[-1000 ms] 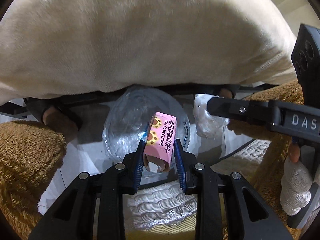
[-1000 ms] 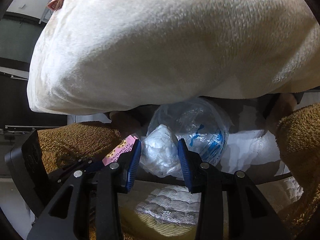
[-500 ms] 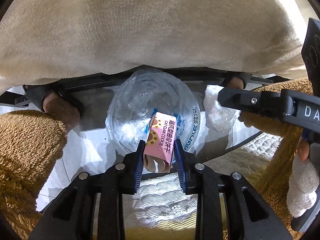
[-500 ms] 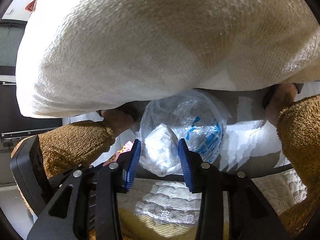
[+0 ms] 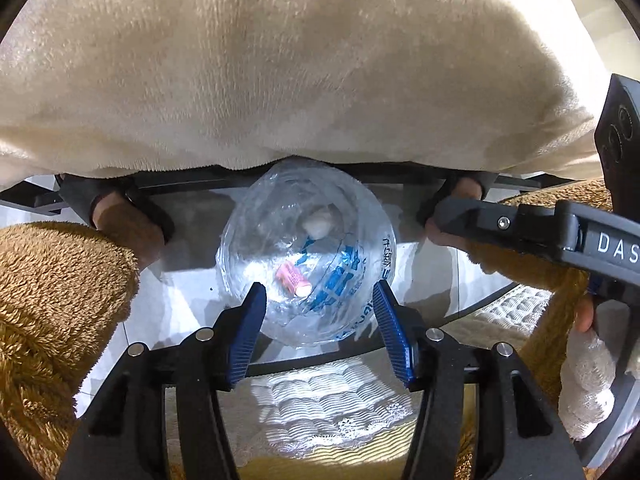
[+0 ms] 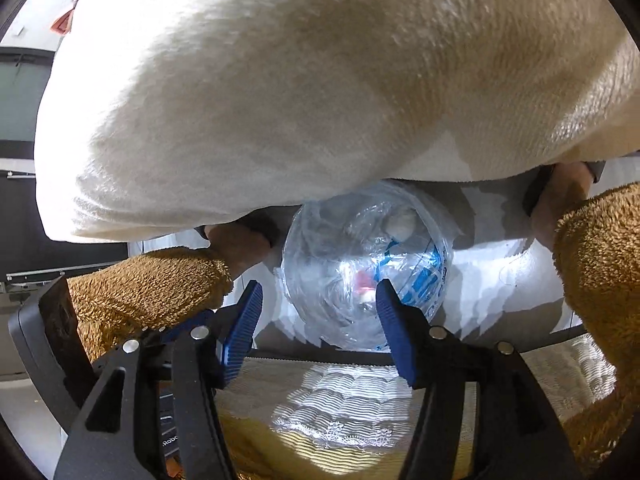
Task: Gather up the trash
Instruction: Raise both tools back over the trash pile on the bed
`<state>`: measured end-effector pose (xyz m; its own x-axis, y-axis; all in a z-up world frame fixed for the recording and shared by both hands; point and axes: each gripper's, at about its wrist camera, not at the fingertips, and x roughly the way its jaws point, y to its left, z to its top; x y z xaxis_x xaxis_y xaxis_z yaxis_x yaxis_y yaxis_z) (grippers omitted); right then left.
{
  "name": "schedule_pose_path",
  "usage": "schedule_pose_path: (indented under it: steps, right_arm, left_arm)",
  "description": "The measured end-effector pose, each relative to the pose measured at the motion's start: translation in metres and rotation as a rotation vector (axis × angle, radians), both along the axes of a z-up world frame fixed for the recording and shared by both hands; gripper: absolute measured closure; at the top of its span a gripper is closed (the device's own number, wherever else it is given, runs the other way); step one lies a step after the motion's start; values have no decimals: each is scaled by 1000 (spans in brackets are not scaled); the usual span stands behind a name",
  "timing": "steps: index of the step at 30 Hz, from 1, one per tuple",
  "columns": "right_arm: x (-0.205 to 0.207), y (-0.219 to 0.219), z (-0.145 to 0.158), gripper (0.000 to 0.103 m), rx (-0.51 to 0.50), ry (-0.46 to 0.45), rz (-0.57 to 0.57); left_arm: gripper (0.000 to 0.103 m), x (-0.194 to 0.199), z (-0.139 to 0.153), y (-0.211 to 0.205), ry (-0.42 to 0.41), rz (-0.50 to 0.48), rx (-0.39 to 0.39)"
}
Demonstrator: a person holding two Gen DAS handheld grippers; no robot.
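Two claws, both released with nothing between their blue pads: the left claw (image 5: pixel 318 330) and the right claw (image 6: pixel 318 330) hover above one clear plastic bag (image 5: pixel 306 254). Inside it lie two pieces of trash: one pink cookie box (image 5: pixel 293 279) and one white wad (image 5: pixel 320 225).

One clear bag (image 5: pixel 306 256) holds two pieces of trash: one pink box (image 5: pixel 293 279) and one white wad (image 5: pixel 318 226).
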<state>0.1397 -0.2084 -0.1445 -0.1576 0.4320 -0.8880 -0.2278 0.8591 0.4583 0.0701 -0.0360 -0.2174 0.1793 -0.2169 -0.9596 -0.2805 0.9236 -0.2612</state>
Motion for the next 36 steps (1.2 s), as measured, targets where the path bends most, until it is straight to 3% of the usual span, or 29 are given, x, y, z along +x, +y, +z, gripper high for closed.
schedule_pose_path:
  steps: [9,12,17,23,29,36]
  right_arm:
    - [-10,-14,43,44,84,-152,6]
    - [-16,-25,67,44,137,-256,3]
    - [-27,-35,103,44,210,-429,24]
    - [-44,-34,141,44,187,-690,84]
    - [-48,-27,173,43,173,-882,172]
    - [-12,-11,184,42,216,-863,185]
  left_arm:
    - [49,-13,38,16,-184,68,-12]
    - [49,-23,62,21,-305,85,-28]
    - [49,-35,91,25,-461,105,10]
    - [49,-39,118,30,-578,98,16]
    - [49,-39,151,36,-679,73,70]
    - [49,-23,182,63,-773,79,94]
